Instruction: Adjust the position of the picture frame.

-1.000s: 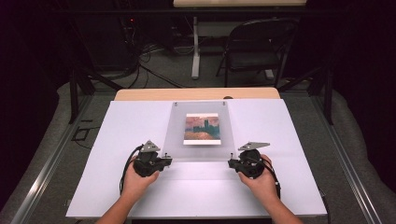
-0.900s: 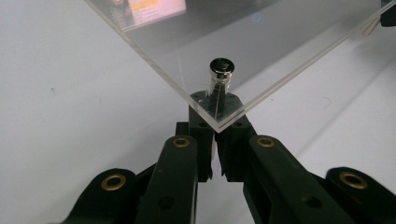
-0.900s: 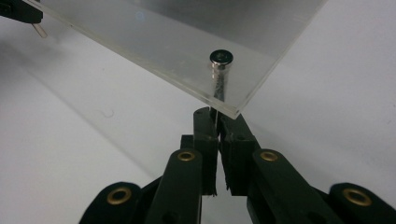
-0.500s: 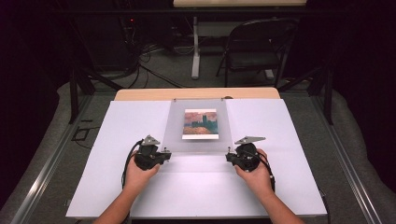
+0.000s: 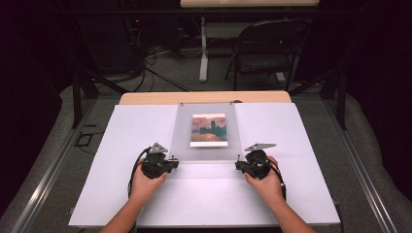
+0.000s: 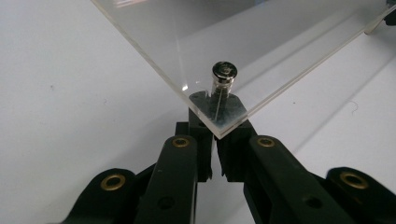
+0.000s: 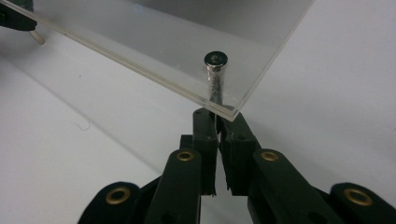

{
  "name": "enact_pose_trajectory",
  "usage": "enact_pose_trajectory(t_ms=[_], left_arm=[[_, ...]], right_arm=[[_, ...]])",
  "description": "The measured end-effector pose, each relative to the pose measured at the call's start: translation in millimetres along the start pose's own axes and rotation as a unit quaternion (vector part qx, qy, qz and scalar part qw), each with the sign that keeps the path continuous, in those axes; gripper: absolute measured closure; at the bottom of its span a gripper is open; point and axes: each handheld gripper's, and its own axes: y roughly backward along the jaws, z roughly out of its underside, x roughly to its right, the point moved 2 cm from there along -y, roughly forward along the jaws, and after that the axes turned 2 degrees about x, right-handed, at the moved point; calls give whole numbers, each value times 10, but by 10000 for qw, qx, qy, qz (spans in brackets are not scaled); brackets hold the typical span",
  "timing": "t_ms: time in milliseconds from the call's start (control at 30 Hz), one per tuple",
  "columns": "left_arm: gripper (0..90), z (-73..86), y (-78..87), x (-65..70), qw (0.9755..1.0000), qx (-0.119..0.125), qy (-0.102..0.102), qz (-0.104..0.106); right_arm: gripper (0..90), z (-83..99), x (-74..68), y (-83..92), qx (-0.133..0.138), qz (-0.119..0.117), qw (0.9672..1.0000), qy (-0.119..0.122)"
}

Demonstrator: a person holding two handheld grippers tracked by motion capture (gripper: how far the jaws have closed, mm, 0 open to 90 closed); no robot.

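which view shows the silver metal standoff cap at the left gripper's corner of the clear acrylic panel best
The left gripper view: the round silver standoff cap stands close and sharp on the clear acrylic panel, above the shut left gripper. The high view shows it as a speck; the right gripper view shows its leg at the upper left.

Clear acrylic sheet (image 5: 206, 131) w/ corner studs, flat on table, covering picture (image 5: 208, 130)
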Motion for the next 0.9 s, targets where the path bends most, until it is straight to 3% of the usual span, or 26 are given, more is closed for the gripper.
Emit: enact_pose_trajectory(t_ms=[733,767,900], left_arm=[[848,4,0,-4,10000,14,18,12],[835,5,0,-4,10000,23,54,21],[741,-10,33,-27,9998,70,190,59]], right_arm=[[846,12,14,-1,32,-69,9999,-69],[839,17,34,-3,55,-153,9997,-198],[803,19,48,8,87,-215,9994,-270]])
